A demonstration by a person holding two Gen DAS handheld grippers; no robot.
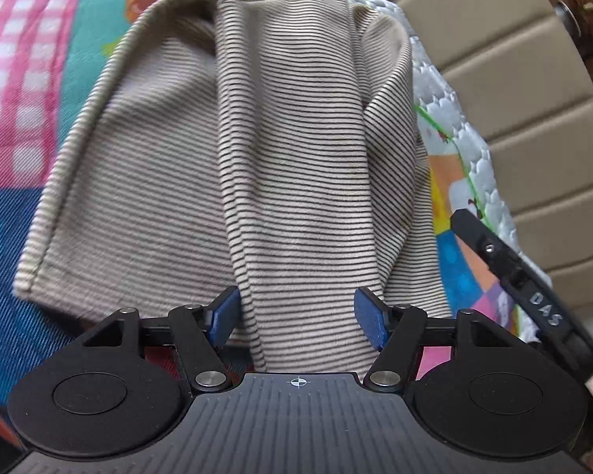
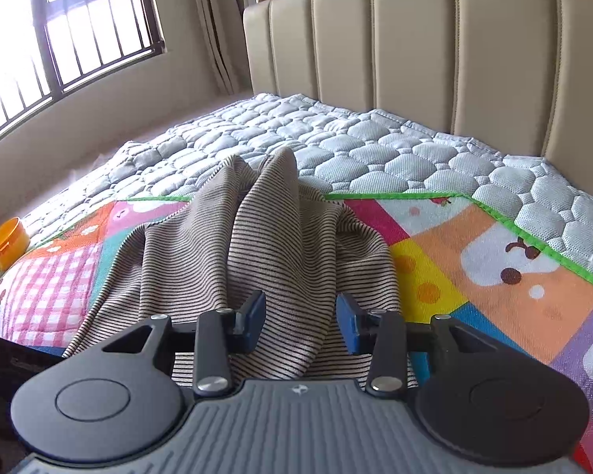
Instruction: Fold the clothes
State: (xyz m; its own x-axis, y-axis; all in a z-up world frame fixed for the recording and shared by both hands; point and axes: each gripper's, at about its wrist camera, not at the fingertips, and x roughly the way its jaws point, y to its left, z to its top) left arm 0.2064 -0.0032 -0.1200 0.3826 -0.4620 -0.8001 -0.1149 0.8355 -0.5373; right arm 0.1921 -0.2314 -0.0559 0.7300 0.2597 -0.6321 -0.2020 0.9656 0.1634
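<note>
We see a striped beige garment (image 1: 280, 150) lying bunched on a colourful play mat (image 2: 474, 260) spread over a grey quilted mattress (image 2: 375, 146), with a padded beige headboard (image 2: 435, 47) at the far end.

Our left gripper (image 1: 296, 322) tilts steeply down over the near end of the garment. Its blue pads (image 1: 369, 322) stand apart, and a raised fold of the striped cloth runs up between them; the left pad lies against the cloth, the right one just beside it, so the fold is not clamped. At the right edge of that view the black body of the other gripper shows beside the mat.

Our right gripper (image 2: 300, 324) points less steeply, towards the headboard. Its fingers (image 2: 253, 322) are partly apart with a ridge of the garment rising between them; whether they pinch it we cannot tell. Far left on the mattress sits a small yellow tub (image 2: 8, 243), below a barred window (image 2: 67, 27).
</note>
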